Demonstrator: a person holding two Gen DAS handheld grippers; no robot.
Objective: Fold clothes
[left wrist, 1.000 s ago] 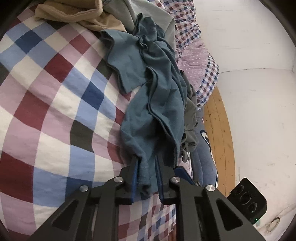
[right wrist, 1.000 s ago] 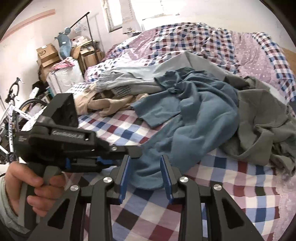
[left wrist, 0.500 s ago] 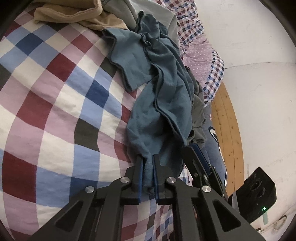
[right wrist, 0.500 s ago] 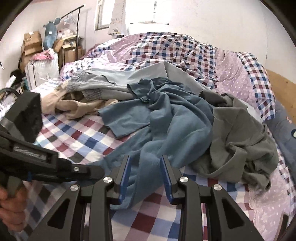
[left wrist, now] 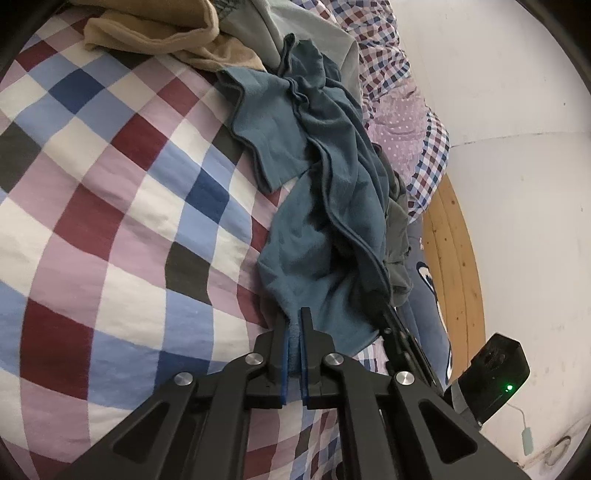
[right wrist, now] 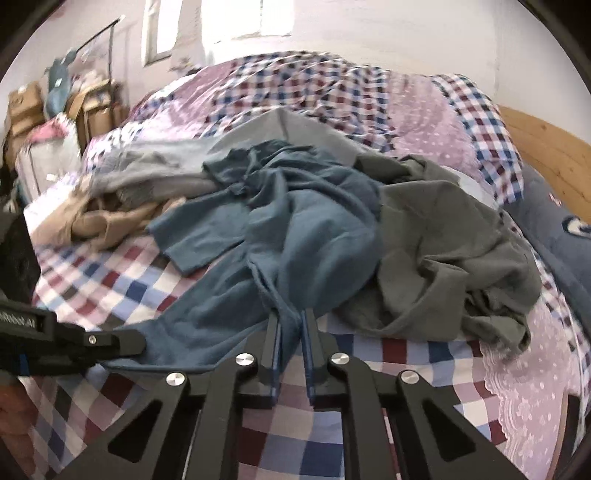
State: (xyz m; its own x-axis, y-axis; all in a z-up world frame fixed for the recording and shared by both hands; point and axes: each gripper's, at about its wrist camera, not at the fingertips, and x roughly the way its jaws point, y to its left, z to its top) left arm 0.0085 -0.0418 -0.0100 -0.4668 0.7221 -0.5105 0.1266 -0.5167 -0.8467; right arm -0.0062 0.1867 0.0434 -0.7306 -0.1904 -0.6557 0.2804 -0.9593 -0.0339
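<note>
Two tongs pinch the blue shirt [right wrist: 295,236], which lies crumpled on the bed [left wrist: 110,221]: left tongs [left wrist: 294,325] and right tongs [right wrist: 291,325], both nearly closed on its hem. Pulling might drag the gray shirt [right wrist: 450,251] along.

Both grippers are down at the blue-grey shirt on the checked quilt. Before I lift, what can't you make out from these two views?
- Blue-grey shirt: its far end runs under the pale grey garment in the left wrist view, so its full outline is hidden.
- Right gripper: the right wrist view is blurred; the shirt hem reaches the fingertips, but the grip is unclear.
- Left gripper: fabric is pinched, layer count unreadable.
- Olive-grey garment: crumpled, type unclear.
</note>
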